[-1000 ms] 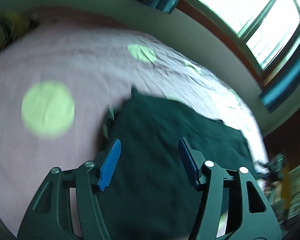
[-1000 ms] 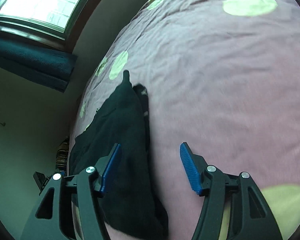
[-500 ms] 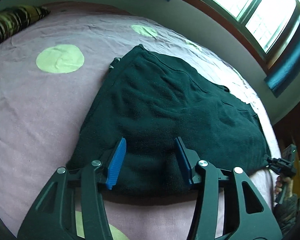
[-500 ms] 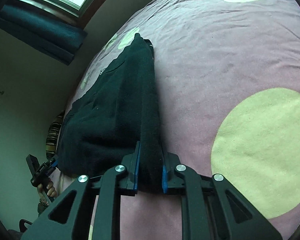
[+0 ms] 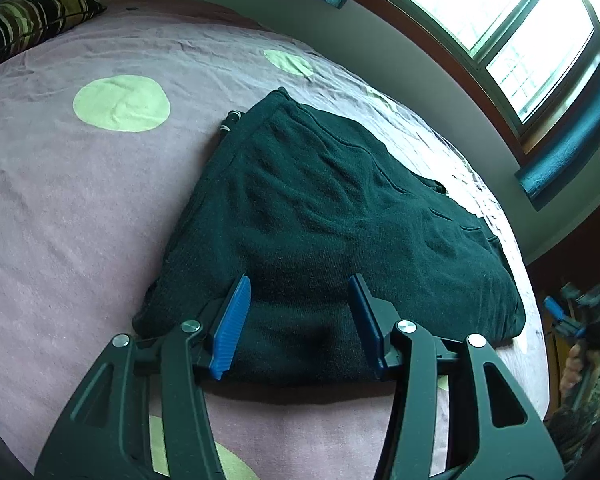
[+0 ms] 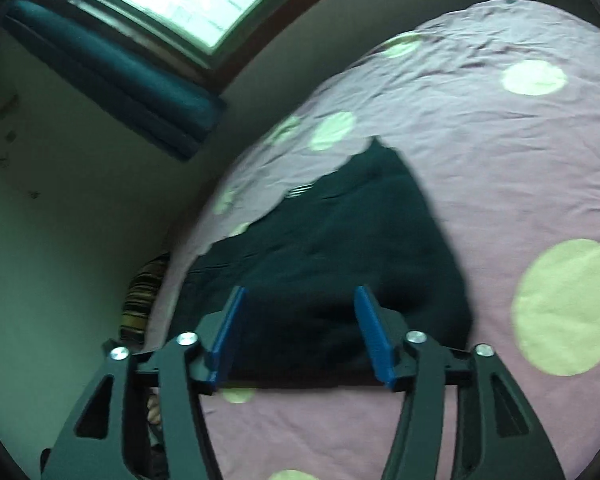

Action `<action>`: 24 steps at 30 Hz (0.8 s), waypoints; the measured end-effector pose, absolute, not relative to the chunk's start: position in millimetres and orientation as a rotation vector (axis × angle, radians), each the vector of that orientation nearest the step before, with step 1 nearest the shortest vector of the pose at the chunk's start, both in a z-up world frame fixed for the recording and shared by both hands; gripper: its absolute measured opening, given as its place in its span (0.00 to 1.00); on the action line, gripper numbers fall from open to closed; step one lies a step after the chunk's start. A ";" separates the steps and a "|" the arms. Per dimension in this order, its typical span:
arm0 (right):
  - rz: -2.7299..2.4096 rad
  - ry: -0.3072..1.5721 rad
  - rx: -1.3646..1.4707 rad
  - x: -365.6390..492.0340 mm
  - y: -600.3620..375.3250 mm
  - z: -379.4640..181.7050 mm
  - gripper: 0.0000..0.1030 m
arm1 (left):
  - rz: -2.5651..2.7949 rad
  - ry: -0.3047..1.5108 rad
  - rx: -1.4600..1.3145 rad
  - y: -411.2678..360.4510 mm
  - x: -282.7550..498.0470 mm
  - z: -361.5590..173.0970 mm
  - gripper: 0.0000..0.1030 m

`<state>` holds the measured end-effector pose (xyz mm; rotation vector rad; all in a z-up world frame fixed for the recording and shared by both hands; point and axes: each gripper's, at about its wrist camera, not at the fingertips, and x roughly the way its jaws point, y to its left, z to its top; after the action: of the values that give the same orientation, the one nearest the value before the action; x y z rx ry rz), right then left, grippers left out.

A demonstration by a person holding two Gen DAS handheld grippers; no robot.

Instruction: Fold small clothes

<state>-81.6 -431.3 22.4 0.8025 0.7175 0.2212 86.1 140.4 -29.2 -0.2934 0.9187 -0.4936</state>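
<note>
The left gripper hovered over the near edge of the garment, its jaws apart and nothing pinched between its blue pads. The right gripper hung above the same garment's near edge, jaws opening, pads clear of the cloth. The dark green garment lay flat and doubled on the pink sheet, with a pale dot beyond its far left corner and a striped pillow farther off. By the look of it, one fold was laid down and both tools were free of it. The next move would likely call for a fresh pinch on one edge, caught through every layer, to bring it across.
</note>
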 end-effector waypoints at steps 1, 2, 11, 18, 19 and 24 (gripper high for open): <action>0.299 0.714 0.805 -66.2 -412.3 28.5 0.64 | -0.493 0.918 -0.286 139.2 85.2 -29.0 0.50; 0.347 0.717 0.799 -53.3 -398.0 31.6 0.66 | -0.492 0.916 -0.280 138.0 84.4 -29.0 0.51; 0.505 1.024 0.730 64.2 -283.7 -57.2 0.75 | -0.548 0.898 -0.283 131.9 80.6 -29.7 0.73; 0.447 1.010 0.734 58.0 -274.5 -35.9 0.81 | -0.587 0.870 -0.333 135.5 78.3 -29.7 0.82; 0.464 0.978 0.758 58.4 -275.6 -26.7 0.81 | -0.594 0.861 -0.341 136.8 77.3 -29.2 0.82; 0.452 0.953 0.722 84.5 -271.1 -15.4 0.81 | -0.604 0.857 -0.374 140.1 77.6 -29.0 0.83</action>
<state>84.5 -271.1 -15.4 0.7222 0.9528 0.4517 77.6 140.1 -29.0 -0.3744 0.8569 -0.6045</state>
